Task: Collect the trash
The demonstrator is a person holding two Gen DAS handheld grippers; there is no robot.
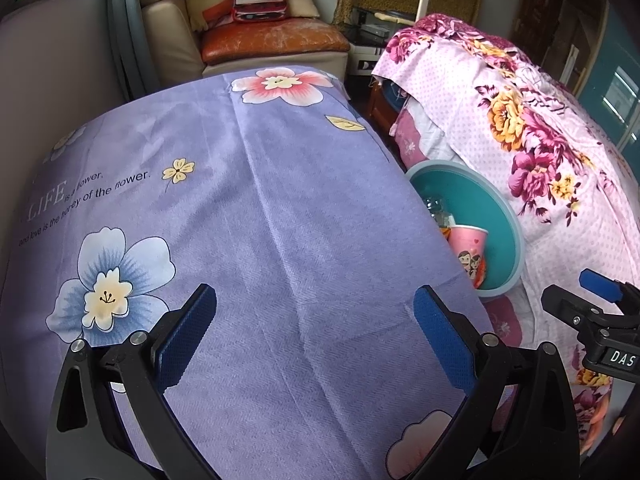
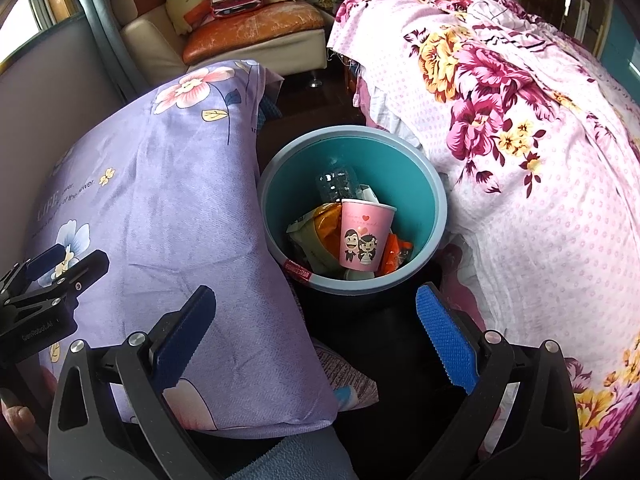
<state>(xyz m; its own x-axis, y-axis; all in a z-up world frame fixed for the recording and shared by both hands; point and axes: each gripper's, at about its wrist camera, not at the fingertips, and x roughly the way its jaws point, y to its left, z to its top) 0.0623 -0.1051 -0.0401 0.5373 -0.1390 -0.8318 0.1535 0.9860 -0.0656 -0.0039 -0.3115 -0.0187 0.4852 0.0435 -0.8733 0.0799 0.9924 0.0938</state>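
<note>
Both grippers empty; the trash sits in the bin between the two covered surfaces.

Your left gripper (image 1: 316, 336) hangs over the bare purple flowered cloth (image 1: 260, 208), fingers spread wide, nothing between them. That cloth's right edge drops off right beside the teal bin (image 2: 434, 208), which is wedged against the pink floral bedspread (image 2: 540, 184). Inside the bin lie a pink paper cup (image 2: 364, 236), a clear plastic bottle (image 2: 336, 184) and orange wrappers (image 2: 328, 232). Your right gripper (image 2: 316, 340) hovers near the bin's rim, fingers wide apart and empty.
</note>
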